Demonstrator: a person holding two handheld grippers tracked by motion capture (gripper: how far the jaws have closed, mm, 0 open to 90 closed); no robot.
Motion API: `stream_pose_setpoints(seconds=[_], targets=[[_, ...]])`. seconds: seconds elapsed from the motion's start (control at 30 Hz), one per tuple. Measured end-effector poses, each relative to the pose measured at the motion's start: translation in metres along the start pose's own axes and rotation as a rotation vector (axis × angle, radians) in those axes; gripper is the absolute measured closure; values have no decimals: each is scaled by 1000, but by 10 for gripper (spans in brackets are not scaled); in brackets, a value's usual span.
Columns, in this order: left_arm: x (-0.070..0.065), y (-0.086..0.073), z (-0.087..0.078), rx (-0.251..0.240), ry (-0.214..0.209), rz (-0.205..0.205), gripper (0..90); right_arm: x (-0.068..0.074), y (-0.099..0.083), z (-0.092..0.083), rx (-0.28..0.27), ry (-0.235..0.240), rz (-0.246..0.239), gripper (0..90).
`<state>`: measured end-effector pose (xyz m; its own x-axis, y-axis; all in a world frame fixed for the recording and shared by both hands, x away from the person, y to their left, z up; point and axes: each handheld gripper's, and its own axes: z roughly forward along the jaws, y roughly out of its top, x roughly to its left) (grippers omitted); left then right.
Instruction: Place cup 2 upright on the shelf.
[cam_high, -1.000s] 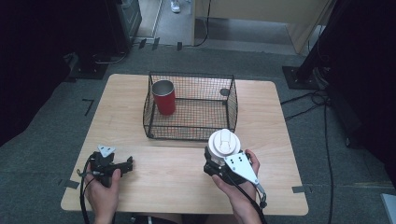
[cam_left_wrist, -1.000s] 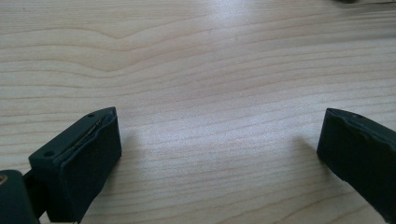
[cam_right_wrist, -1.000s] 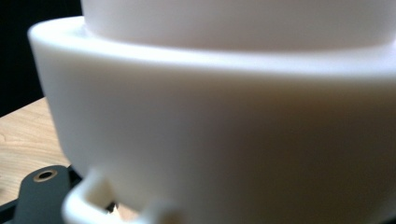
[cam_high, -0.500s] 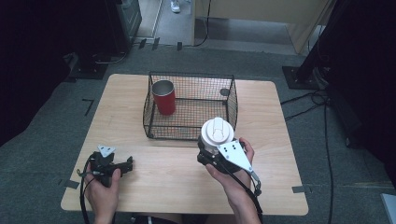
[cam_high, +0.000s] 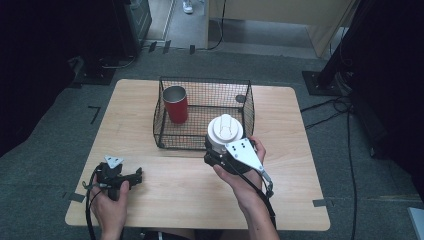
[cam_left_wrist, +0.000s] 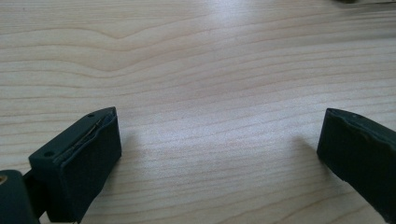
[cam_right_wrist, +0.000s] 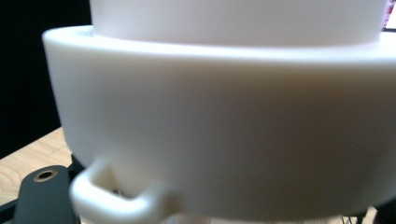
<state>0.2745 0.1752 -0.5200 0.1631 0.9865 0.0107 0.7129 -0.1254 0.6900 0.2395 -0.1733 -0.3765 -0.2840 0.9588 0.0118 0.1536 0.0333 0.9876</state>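
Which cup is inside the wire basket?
The red cup stands inside the wire basket; the white lidded cup is held outside it by the right gripper.

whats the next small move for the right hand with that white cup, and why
Probably carry the white lidded cup a little farther forward over the wire basket's near rim, then lower it. The right tongs hold it at the basket's front edge, and the open space beside the red cup looks free.

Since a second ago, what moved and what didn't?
The right gripper carried the white lidded cup up and toward the wire basket, to its front right corner; the grip is unchanged. The left gripper stayed open on the table, and the red cup stayed upright in the basket.
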Motion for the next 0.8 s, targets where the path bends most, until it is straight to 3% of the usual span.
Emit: stream_pose_setpoints(seconds=[0.8], targets=[[0, 0, 0, 0, 0, 0, 4, 1, 40, 42, -52, -20, -20, 160]])
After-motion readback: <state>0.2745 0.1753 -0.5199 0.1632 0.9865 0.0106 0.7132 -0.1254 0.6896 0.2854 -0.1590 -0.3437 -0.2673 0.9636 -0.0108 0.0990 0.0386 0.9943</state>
